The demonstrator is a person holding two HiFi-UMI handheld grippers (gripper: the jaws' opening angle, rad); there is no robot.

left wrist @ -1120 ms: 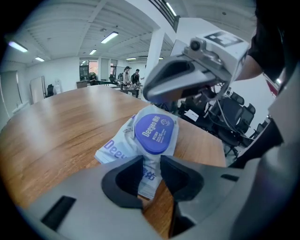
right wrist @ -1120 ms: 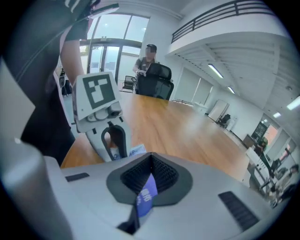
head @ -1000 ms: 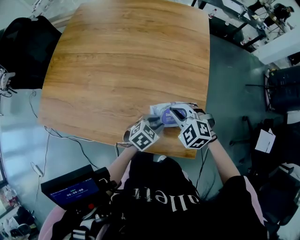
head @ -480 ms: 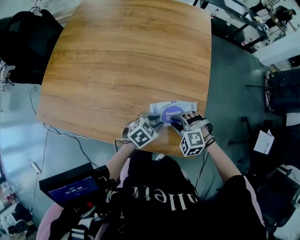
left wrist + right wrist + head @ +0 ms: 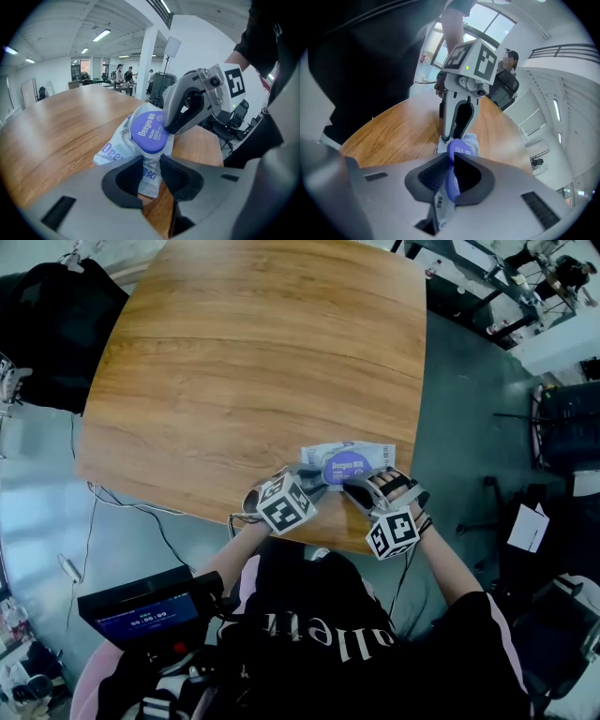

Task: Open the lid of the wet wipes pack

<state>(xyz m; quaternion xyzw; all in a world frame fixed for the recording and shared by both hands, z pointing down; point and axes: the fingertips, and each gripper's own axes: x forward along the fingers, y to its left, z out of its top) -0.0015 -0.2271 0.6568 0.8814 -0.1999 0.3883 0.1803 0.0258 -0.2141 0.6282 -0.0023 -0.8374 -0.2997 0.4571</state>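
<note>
Wooden table (image 5: 234, 352) carries the wet wipes pack (image 5: 314, 457) at its edge — lid (image 5: 347, 467) closed.

table (image 5: 234, 362): wood grain, rounded corners | black bag (image 5: 42, 334): beside far-left corner | screen unit (image 5: 141, 615): blue display lit, off table, near-left | cable (image 5: 122, 512): on grey floor by near-left edge | white sheet (image 5: 530, 521): far right

The table (image 5: 234, 362) is smooth satin wood; the wipes pack (image 5: 112, 151) is crinkled film, its lid (image 5: 149, 132) smooth plastic.
</note>
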